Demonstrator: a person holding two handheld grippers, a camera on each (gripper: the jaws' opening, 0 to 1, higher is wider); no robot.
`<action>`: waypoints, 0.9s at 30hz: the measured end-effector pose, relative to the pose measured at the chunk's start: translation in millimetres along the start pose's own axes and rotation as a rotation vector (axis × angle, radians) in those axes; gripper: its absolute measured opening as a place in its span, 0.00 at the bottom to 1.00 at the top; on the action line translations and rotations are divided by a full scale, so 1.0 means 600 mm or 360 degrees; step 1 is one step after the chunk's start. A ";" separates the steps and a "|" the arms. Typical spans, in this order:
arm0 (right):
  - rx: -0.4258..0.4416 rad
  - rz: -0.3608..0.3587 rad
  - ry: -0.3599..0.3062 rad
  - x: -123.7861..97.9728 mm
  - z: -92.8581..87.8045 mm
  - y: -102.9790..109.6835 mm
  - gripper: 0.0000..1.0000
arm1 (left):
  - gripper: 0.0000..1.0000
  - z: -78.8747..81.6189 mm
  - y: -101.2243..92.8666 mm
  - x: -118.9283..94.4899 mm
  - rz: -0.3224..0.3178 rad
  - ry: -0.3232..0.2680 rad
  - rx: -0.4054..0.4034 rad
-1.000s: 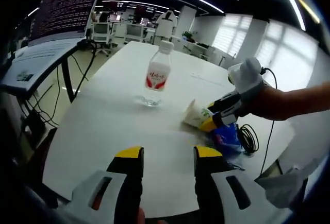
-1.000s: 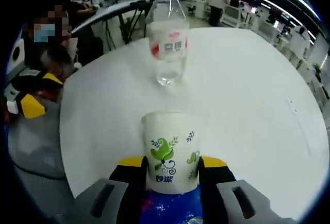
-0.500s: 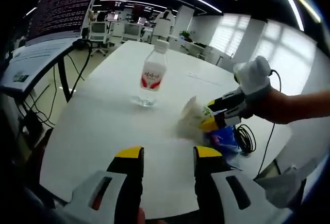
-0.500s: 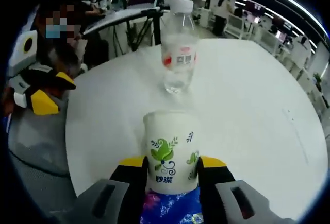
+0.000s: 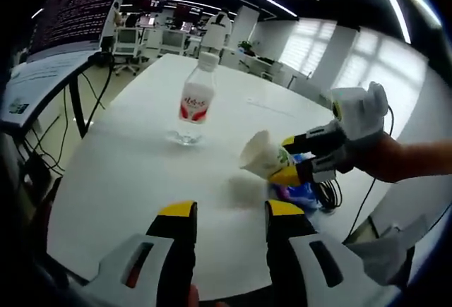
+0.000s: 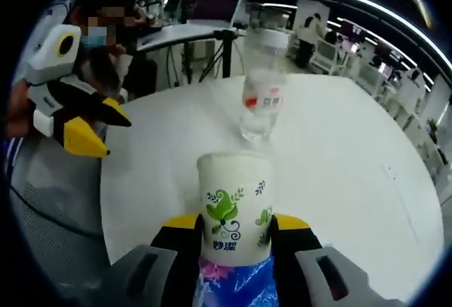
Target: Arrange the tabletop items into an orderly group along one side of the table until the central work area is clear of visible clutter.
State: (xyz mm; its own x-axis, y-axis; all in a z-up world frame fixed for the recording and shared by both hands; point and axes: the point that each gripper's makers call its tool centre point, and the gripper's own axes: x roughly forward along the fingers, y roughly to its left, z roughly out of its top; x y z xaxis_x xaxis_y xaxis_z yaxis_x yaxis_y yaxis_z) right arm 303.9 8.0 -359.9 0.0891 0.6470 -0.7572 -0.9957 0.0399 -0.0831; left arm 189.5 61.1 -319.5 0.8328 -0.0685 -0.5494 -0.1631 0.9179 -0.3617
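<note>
Cup (image 6: 234, 208) clamped in our right jaws, left jaws empty and apart; we'd set it upright just beside bottle (image 6: 263, 94).

We see a white tabletop (image 5: 127, 173) with rounded edges, mostly bare. A clear water bottle (image 5: 193, 99) with a red label and white cap stands upright on it, away from the edges. Near the tabletop's far side lie a blue packet (image 5: 302, 193) and a coiled black cable (image 5: 330, 193), just beside each other.
</note>
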 end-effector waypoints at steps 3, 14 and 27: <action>-0.0030 0.0013 0.0003 -0.006 -0.008 0.016 0.37 | 0.37 -0.002 -0.005 0.002 -0.0016 -0.0002 -0.0005; -0.0124 0.0074 -0.0017 -0.020 -0.013 0.051 0.37 | 0.37 0.007 -0.031 0.005 -0.0090 -0.0023 -0.0018; -0.0352 0.0141 -0.0030 -0.032 -0.022 0.103 0.37 | 0.36 0.004 -0.071 0.005 -0.0241 -0.0024 -0.0017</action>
State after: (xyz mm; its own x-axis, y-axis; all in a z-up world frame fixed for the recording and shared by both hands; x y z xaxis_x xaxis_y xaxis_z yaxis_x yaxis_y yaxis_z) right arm 241.1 -12.3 -359.0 -0.0009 0.6549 -0.7557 -0.9700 -0.1842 -0.1585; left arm 200.2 22.8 -304.3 0.8560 -0.2001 -0.4767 -0.0404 0.8933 -0.4475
